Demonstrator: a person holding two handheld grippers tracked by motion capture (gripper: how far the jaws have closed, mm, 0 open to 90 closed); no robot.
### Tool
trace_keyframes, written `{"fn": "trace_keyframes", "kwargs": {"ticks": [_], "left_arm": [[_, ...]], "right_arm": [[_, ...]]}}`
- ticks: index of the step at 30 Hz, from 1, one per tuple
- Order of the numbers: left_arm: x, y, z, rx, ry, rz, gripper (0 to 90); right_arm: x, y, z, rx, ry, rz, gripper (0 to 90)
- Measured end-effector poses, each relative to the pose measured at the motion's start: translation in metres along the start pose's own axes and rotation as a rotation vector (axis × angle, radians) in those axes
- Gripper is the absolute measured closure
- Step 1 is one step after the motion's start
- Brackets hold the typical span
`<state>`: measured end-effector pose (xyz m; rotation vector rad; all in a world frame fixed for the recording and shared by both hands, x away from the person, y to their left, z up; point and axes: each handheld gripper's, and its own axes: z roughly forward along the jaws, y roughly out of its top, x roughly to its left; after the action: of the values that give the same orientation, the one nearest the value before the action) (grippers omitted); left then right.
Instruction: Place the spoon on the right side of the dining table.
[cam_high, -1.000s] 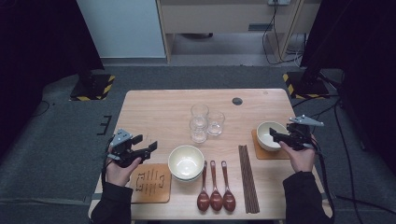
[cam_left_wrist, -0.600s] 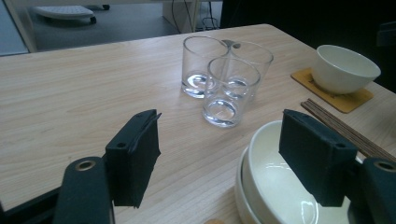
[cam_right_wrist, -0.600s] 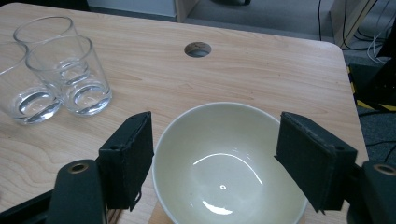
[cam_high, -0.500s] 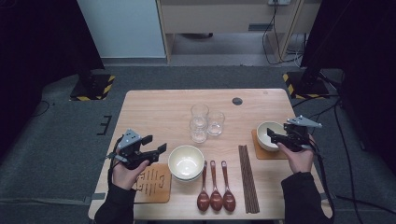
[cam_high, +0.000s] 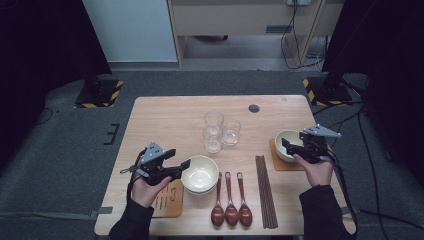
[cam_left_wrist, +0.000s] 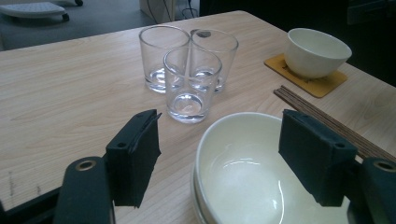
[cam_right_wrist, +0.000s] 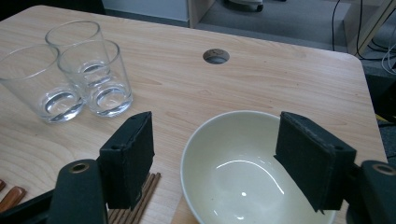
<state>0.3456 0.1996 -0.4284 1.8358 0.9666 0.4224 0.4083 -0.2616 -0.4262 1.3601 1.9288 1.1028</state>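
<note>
High view: left gripper, held in a hand w/ dark sleeve, sits at the left rim of the stacked cream ceramic bowls near the front-centre of the light wooden table. Left gripper view: jaws spread apart, one either side of the bowls' near rim, pads not pressing on it, nothing gripped. Beside the bowls, a square wooden coaster lies partly under the hand.

Right gripper hangs over the single cream bowl, which sits on an orange-brown square coaster at the table's right side. Right gripper view: jaws also apart, rim between them, no contact seen.

Between the bowls: 3 clear drinking glasses clustered mid-table, 3 brown wooden spoons and dark chopsticks along the front.
</note>
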Motion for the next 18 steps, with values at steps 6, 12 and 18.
{"fn": "trace_keyframes", "kwargs": {"ticks": [6,12,18], "left_arm": [[-0.010,0.001,0.005,0.004,-0.015,0.015,28.1],[-0.021,0.006,0.008,-0.013,-0.032,0.028,27.9],[-0.032,0.010,0.013,-0.017,-0.052,0.045,28.0]], "right_arm": [[0.007,0.000,0.002,-0.001,0.047,-0.002,30.4],[0.015,0.000,0.004,-0.006,0.080,-0.004,31.4],[0.021,-0.004,-0.001,-0.010,0.101,-0.012,32.4]]}}
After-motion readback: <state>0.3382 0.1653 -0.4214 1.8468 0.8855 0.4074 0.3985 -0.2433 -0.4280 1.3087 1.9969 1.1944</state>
